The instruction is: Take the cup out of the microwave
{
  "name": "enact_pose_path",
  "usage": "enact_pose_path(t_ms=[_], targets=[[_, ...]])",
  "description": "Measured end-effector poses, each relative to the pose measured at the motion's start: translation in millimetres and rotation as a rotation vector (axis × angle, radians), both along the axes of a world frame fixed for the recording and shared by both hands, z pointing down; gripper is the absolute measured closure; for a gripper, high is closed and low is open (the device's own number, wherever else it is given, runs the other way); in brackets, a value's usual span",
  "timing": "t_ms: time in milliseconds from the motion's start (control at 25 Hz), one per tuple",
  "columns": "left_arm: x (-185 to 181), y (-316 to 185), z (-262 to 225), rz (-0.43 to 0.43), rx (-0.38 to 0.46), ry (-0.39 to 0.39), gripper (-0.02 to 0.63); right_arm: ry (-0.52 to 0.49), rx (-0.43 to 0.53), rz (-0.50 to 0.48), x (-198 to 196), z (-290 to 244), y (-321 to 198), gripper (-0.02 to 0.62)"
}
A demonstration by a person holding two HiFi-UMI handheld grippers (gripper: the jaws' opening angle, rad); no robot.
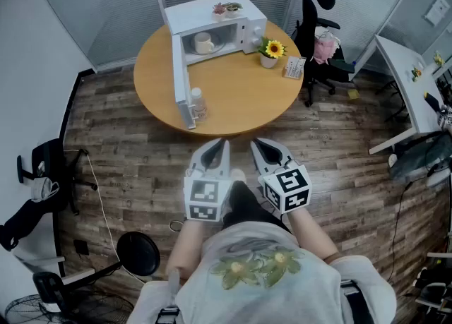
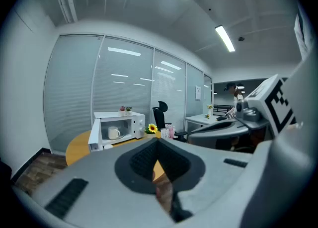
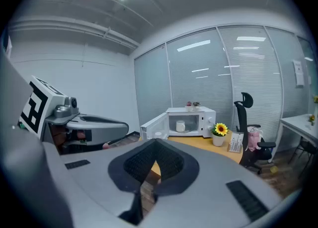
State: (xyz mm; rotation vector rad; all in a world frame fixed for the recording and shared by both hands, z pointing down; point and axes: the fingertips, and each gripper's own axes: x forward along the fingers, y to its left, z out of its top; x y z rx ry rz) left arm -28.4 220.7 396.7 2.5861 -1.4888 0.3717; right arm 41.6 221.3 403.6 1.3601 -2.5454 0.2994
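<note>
cup [image 1: 203, 43] sits inside the microwave [image 1: 212, 15], upright on the plate in there, handle side toward the controls. microwave door [image 1: 180, 79] is swung wide open toward the person. microwave stands at the far side of the round wooden tabletop [image 1: 240, 97]. a sunflower pot [image 1: 270, 52] is just beside its right end and a small bottle [image 1: 198, 104] near the door's outer edge (two tiny plants on the microwave top too). left hand-held gripper [image 1: 223, 145] has its jaws together, nothing between them. right hand-held gripper [image 1: 256, 146] is the same, jaws closed and empty. both are held side by side close to the person's body, over the wood floor [image 1: 127, 146], well apart from the tabletop edge, tilted slightly down toward the microwave. black office chair [image 1: 318, 26] stands behind the tabletop at right.
</note>
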Motion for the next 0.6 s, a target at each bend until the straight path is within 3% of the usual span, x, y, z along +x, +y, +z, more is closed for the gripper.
enact_pose_path(t_ms=[600], targets=[[-19.6,-41.9,-6.2,0.005,-0.013,0.015,0.603,0.001,-0.066,0.0,-16.0,3.2,-43.4,0.577]])
